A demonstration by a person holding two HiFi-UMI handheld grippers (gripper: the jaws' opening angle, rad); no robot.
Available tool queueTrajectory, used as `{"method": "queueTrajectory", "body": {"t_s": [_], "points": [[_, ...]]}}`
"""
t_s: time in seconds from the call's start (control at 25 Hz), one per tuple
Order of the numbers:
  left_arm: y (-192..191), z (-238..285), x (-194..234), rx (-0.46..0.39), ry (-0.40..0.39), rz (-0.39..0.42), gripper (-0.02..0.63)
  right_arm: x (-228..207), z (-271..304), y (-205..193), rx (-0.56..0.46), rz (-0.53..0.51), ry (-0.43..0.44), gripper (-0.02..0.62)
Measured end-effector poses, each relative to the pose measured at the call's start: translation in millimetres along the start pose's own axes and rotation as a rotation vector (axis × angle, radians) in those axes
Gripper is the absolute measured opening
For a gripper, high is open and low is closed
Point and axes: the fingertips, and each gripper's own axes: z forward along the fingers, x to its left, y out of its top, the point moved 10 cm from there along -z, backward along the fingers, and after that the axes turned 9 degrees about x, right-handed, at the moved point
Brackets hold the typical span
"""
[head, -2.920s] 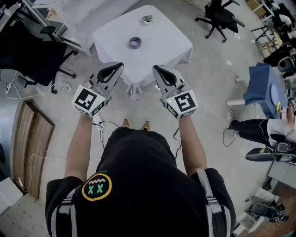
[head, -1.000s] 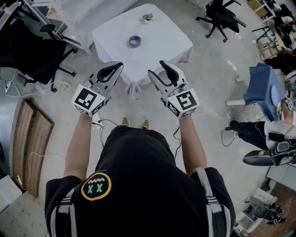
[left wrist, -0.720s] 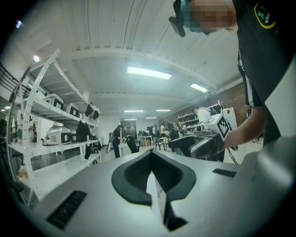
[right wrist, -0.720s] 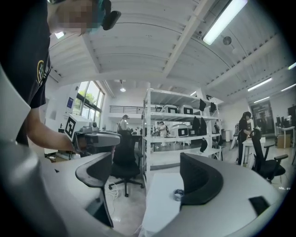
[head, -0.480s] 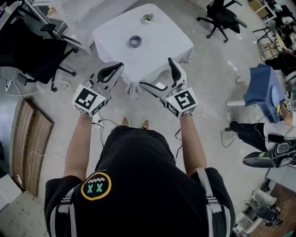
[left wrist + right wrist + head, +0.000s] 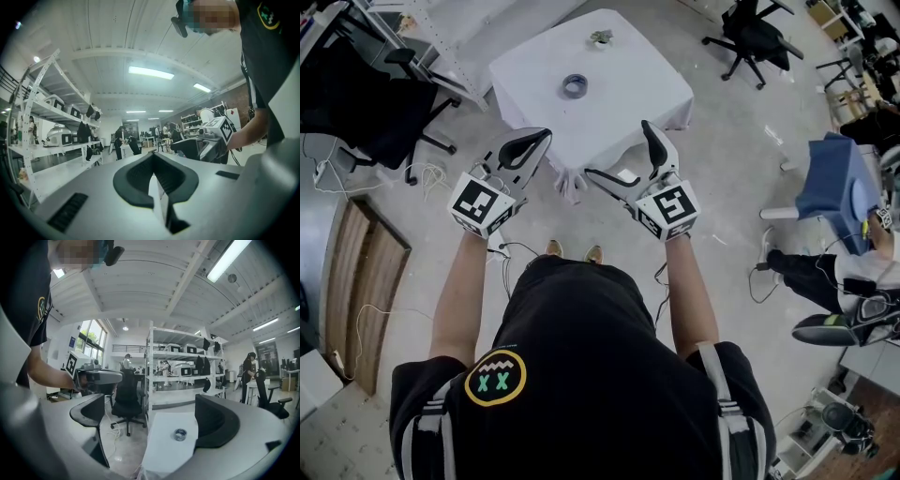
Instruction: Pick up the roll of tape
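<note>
The roll of tape (image 6: pixel 574 85) is seen lying on the white counter (image 6: pixel 619 94), at 12 o'clock from both grippers and well apart from them. The right hand-held gripper (image 6: pixel 617 147) is held wide, its jaws just opened, with nothing gripped. The left hand-held gripper (image 6: pixel 542 134) is held closed and empty.

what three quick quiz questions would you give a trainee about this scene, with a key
1. True or false: the roll of tape lies on the white table.
2. The right gripper is: A) open and empty, B) shut on the tape, C) shut on nothing.
3. Fill in: the left gripper's jaws are pressed ___.
Key: 1 true; 2 A, its jaws have just been opening, with nothing between them; 3 together.
</note>
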Motion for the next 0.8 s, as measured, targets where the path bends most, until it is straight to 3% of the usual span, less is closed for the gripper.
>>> {"method": "queueTrajectory", "body": {"t_s": [0.56,0.8], "points": [[5.2,13.4,-35.8,0.034,0.051,0.004,0.017,-24.9,-23.8,-20.3,-0.004,0.003,0.052,0.598],[-5.4,22.1,-22.4,0.046,0.046,-0.006,0.017,-35.0,-7.6,-26.6,0.004,0.019,0.056,0.598]]}}
